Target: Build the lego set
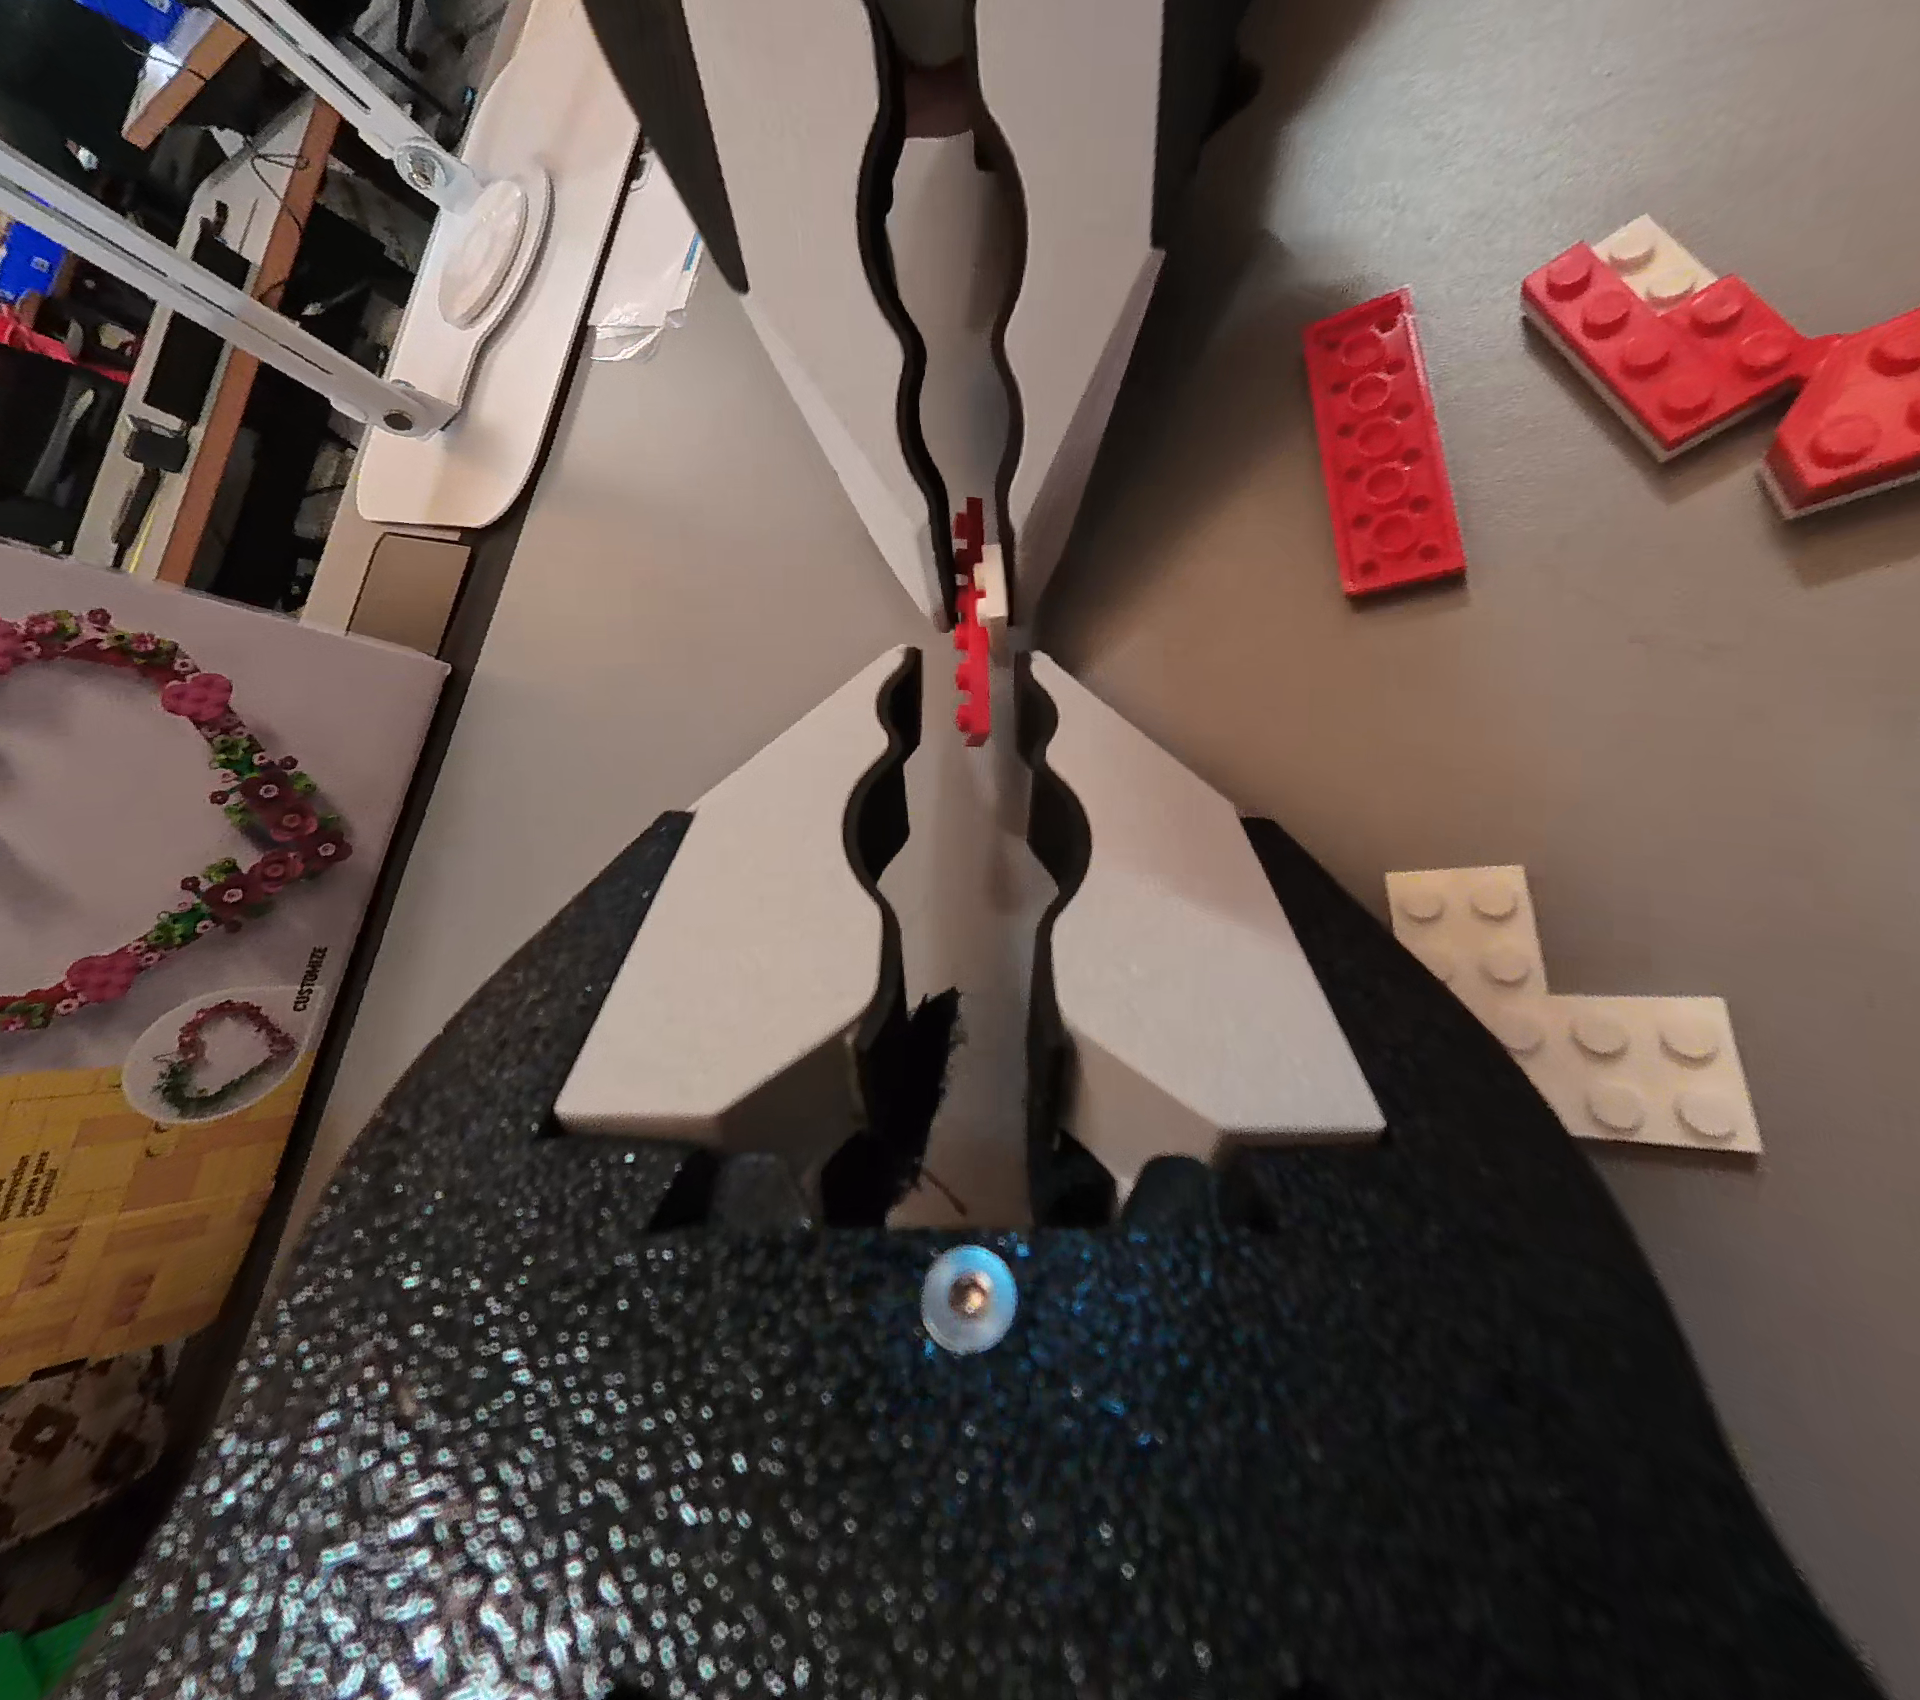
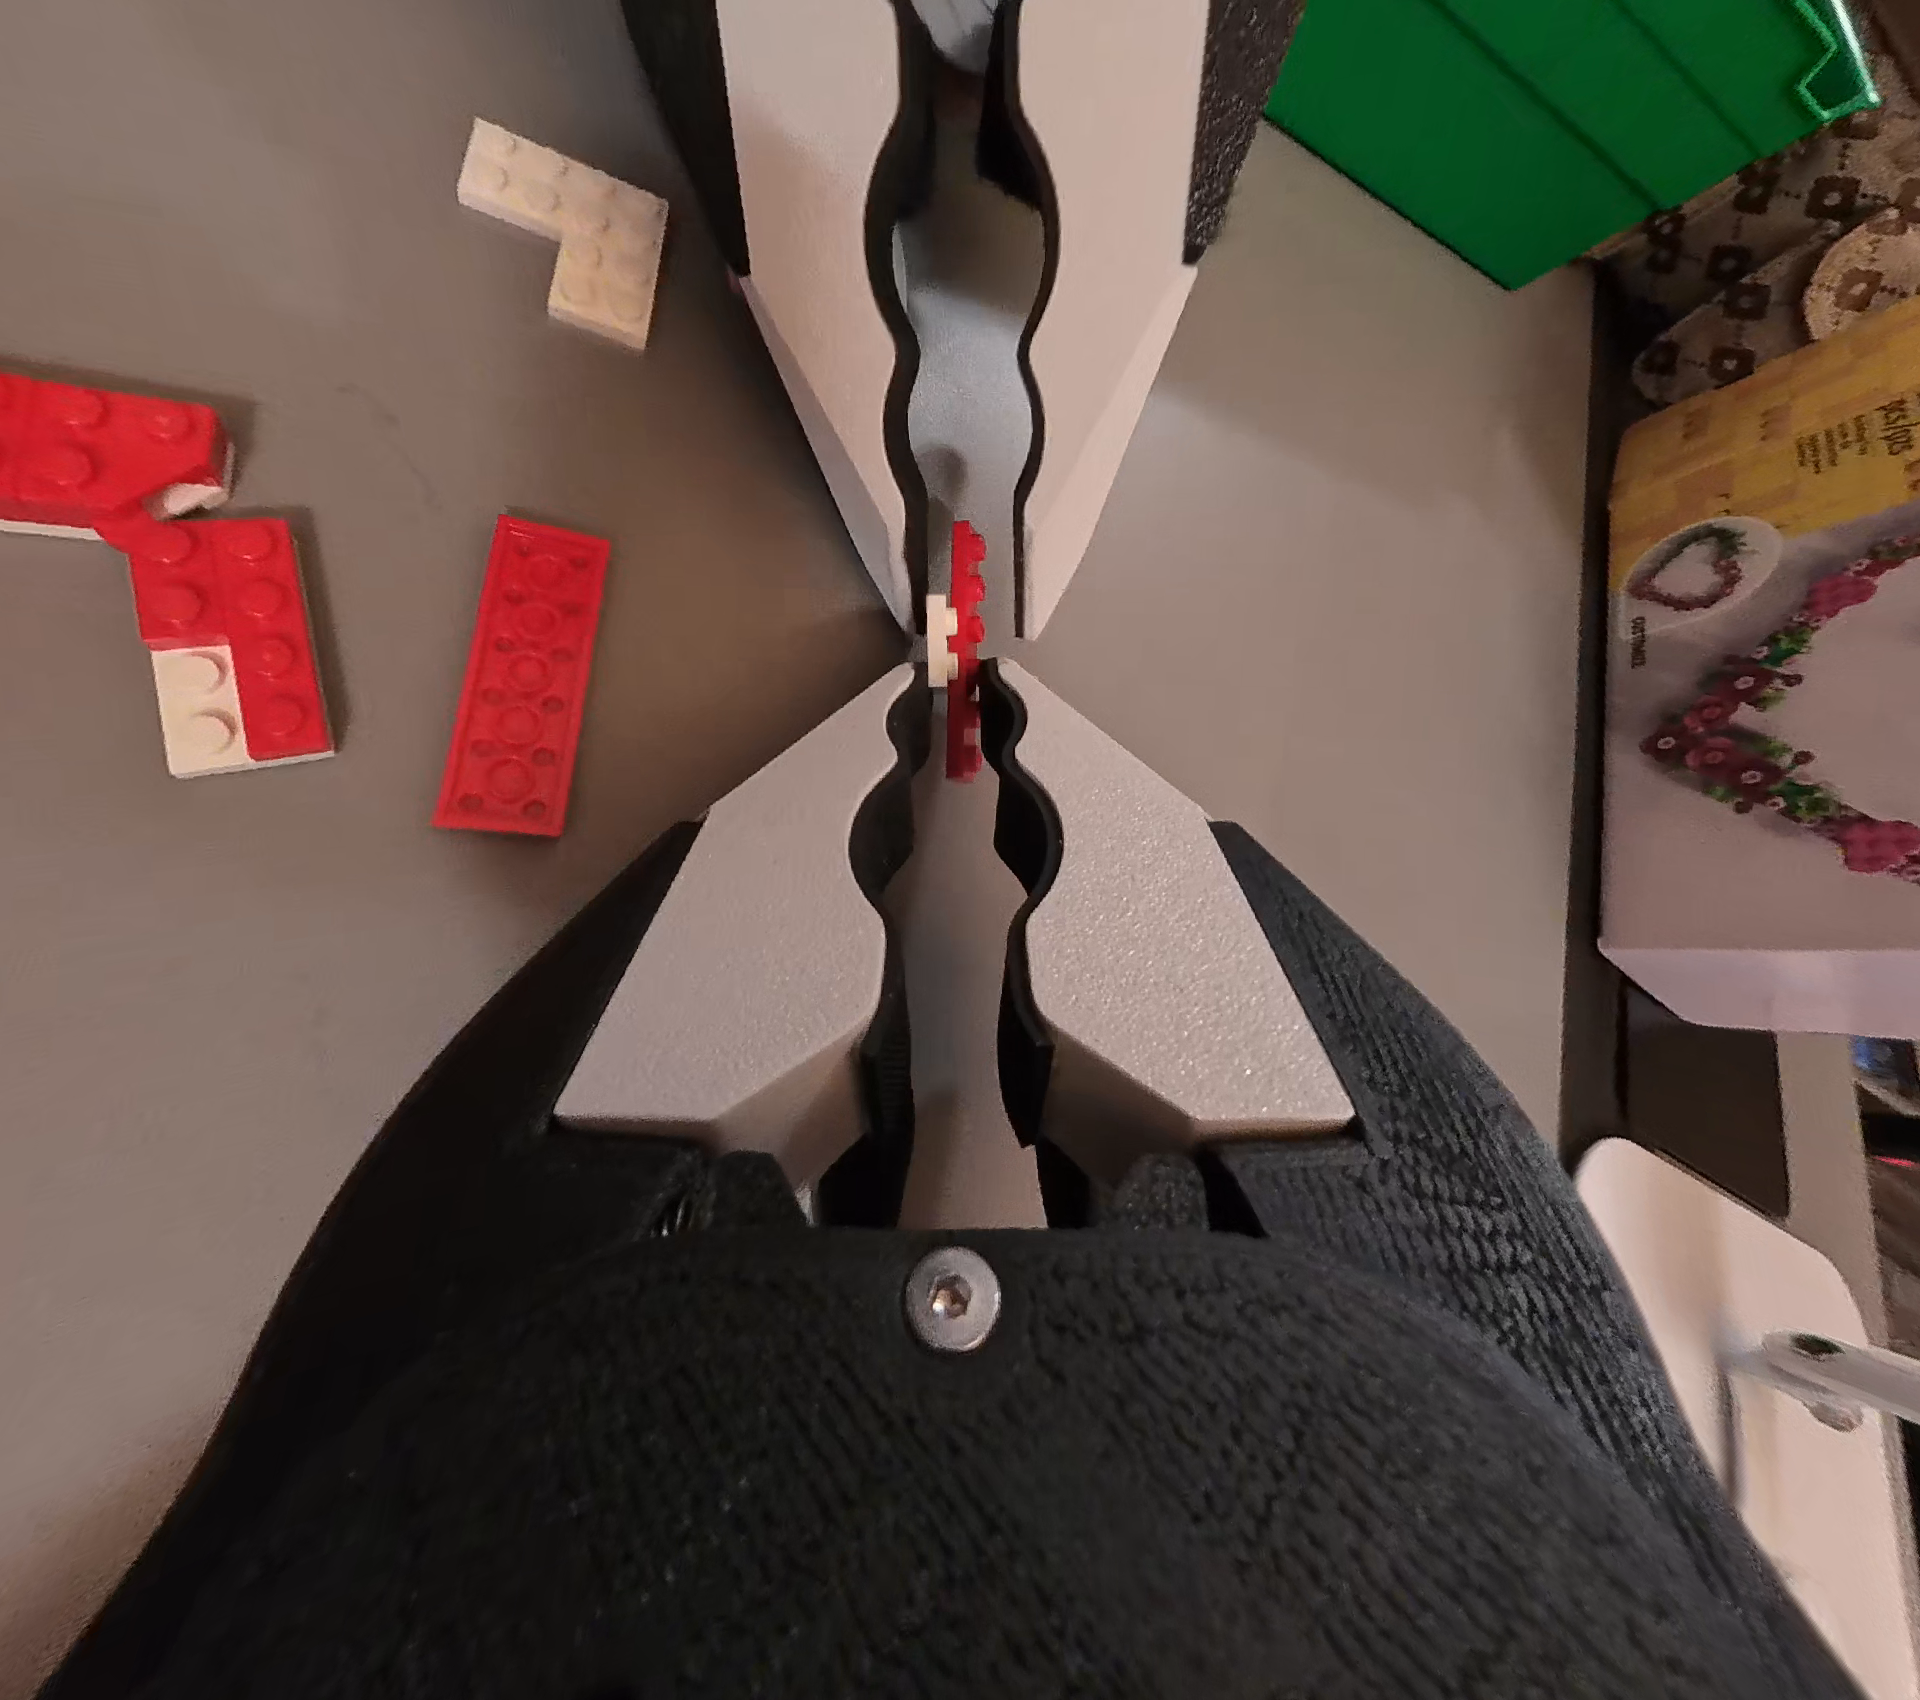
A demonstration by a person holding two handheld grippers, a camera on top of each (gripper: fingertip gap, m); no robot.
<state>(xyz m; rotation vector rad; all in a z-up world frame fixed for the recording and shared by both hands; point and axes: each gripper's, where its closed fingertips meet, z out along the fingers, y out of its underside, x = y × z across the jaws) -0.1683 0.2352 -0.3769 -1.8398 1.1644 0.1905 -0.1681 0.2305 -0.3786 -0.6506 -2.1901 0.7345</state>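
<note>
Mid-join: left claw and right claw meet tip to tip, both clamped on one edge-on red plate with white piece, above the table. Next: squeeze studs fully home, likely then add the loose red 2x4 plate lying right of it.

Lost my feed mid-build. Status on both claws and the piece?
Left claw and right claw tip to tip, both shut on red-and-white plate stack. Loose plates on table off to the side; nothing obstructing.
</note>
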